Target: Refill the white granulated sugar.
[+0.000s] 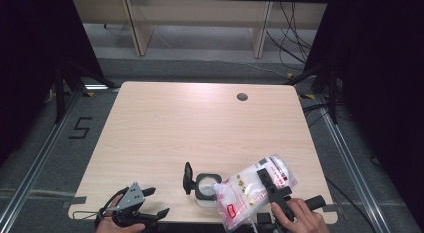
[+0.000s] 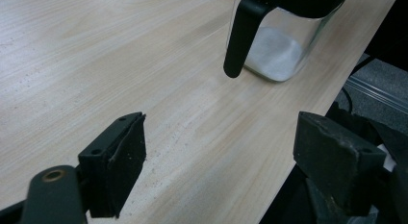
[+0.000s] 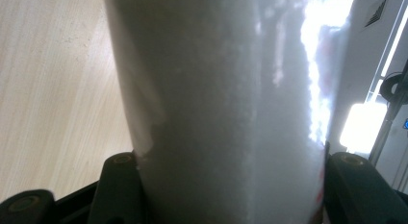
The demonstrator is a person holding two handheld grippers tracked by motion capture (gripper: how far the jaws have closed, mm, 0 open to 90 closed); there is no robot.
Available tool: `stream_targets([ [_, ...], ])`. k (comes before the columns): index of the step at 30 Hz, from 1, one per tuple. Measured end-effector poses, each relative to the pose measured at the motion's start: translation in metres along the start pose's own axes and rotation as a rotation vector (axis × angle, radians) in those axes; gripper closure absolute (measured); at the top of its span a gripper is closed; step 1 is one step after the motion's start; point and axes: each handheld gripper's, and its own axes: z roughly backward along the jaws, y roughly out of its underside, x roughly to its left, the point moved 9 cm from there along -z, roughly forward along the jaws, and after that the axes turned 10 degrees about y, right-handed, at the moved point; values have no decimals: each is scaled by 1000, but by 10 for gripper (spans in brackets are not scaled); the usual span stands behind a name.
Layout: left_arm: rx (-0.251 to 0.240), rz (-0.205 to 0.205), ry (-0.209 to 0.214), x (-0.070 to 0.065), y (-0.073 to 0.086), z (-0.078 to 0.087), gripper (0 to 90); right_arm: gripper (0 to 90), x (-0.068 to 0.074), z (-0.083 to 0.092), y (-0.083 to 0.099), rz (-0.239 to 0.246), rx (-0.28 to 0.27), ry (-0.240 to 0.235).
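The right gripper (image 1: 268, 185) is clamped on a clear plastic bag (image 1: 252, 188) of white granules with red print, its two black jaws pressing the bag's sides at about half their spread. In the right gripper view the bag (image 3: 226, 104) stands between the jaws, filling the whole gap and bulging up past them. In the high view the bag lies tilted across this gripper, its lower corner hanging toward the person and its leftward end reaching over a glass jar (image 1: 207, 189).

The jar stands just left of the right gripper on the wooden surface (image 1: 200, 128), with a black rim and its black lid flipped up on the far side from the bag. In the left gripper view the jar (image 2: 279, 46) stands ahead of the jaws, a layer of white granules in its bottom.

The left gripper (image 1: 150, 203) has its jaws spread wide with nothing between them, low at the near edge of the surface, well apart from the jar.
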Motion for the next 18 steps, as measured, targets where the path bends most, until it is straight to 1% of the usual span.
stream_targets([
  [1, 4, 8, -3, -1, 1, 0, 182, 466, 0, 0, 0, 2, 0, -3],
  [2, -12, 17, 1, -2, 0, -1, 182, 467, 0, 0, 0, 2, 2, -1],
  [3, 1, 13, -1, 0, 0, 0, 182, 466, -1, -1, 0, 6, -3, 1],
  [4, -2, -13, 6, 1, -1, 0, 182, 467, -3, -2, 0, 19, -16, 6],
  [5, -2, -9, 5, 1, -1, -1, 182, 467, -2, -2, 0, 20, -15, 1],
  [6, 1, 10, 4, 0, 0, -2, 182, 467, -2, -2, 1, 20, -11, 2],
  [7, -20, 26, 2, -2, -1, -3, 182, 467, 5, 1, 5, -63, 40, -9],
  [8, -2, 9, 3, -2, 0, -1, 182, 467, -3, -1, 3, 26, -9, 3],
  [9, 5, -19, 2, 0, 0, -1, 182, 467, -1, 0, 6, -11, 11, 1],
  [10, 10, -20, -2, 0, 0, 0, 182, 467, -1, 0, 6, -11, 11, 1],
  [11, -13, -3, 1, -1, -1, -1, 182, 467, -2, -1, 6, 15, -2, 1],
  [12, -9, 23, -5, -1, 0, 0, 182, 467, -4, -1, 7, 24, 0, 2],
  [13, -3, 16, -3, 0, 0, 1, 182, 467, -4, -1, 7, 24, 0, 2],
  [14, -8, 23, -4, 0, 0, 0, 182, 467, -4, -1, 7, 16, 5, 3],
  [15, 0, -3, -5, 1, 0, 0, 182, 467, -4, 0, 6, 10, -2, 6],
  [16, 2, 12, -8, 0, 1, 0, 182, 467, -5, 0, 5, 13, -6, 9],
  [17, -10, 21, -5, -2, 0, -1, 182, 467, -5, 0, 5, 13, -6, 9],
  [18, -2, 13, -3, -2, 0, 0, 182, 467, -3, 1, 6, 4, 8, 2],
])
